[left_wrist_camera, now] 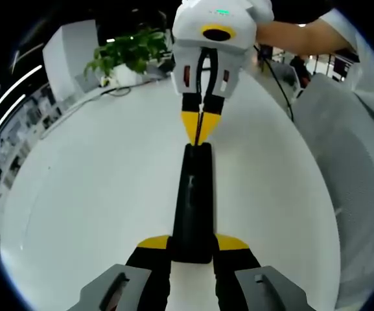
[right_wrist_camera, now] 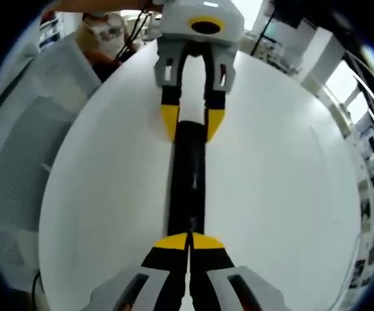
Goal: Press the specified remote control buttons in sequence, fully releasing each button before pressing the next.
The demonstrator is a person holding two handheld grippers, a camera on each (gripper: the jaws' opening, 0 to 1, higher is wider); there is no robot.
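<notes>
White table [left_wrist_camera: 96, 194], black remote [left_wrist_camera: 193, 207] clamped by left hand-held gripper [left_wrist_camera: 193, 243], right hand-held gripper [right_wrist_camera: 189, 241] pressed together at its far end

This looks like an office or a lab in an office building. A large white table [left_wrist_camera: 96, 194] fills the middle of the left gripper view, with a potted green plant [left_wrist_camera: 127, 53] at its far edge and a cable beside the pot. Mesh-backed office chairs [right_wrist_camera: 18, 155] stand along the table in the right gripper view. Long ceiling strip lights [left_wrist_camera: 15, 87] and white pillars [right_wrist_camera: 319, 55] show behind.
</notes>
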